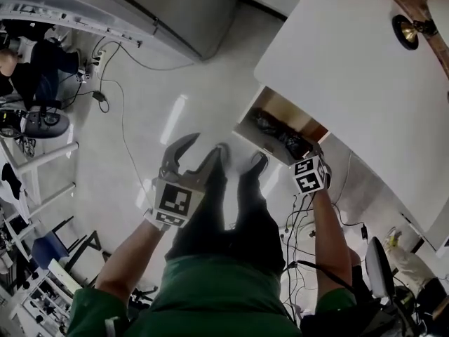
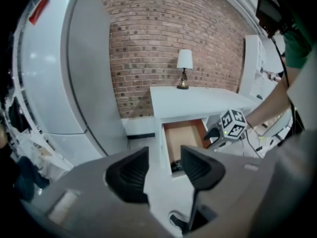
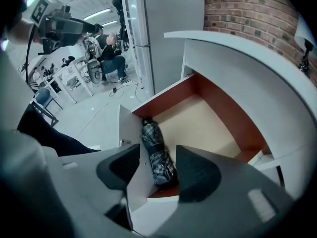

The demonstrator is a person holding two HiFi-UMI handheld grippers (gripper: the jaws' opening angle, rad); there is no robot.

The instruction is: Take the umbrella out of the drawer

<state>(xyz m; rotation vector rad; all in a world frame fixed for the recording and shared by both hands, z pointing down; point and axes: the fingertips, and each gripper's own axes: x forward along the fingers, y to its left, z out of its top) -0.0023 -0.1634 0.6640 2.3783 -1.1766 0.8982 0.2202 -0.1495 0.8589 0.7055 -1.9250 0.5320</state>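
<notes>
A folded dark plaid umbrella (image 3: 155,150) lies in the open drawer (image 3: 130,131) of a white desk (image 1: 351,62), along the drawer's front wall. In the head view the umbrella (image 1: 280,139) shows as a dark bundle in the drawer (image 1: 247,128). My right gripper (image 3: 157,158) hangs just above the drawer's front, jaws open, and the umbrella shows between them without touching. Its marker cube (image 1: 310,175) hides the jaws in the head view. My left gripper (image 1: 207,144) is open and empty over the floor, left of the drawer (image 2: 181,139).
A small lamp (image 1: 407,30) stands on the desk's far end against a brick wall (image 2: 148,43). A large grey cabinet (image 1: 175,5) is at the back left. Cables (image 1: 123,128) run over the floor. A seated person (image 1: 31,65) and chairs are at far left.
</notes>
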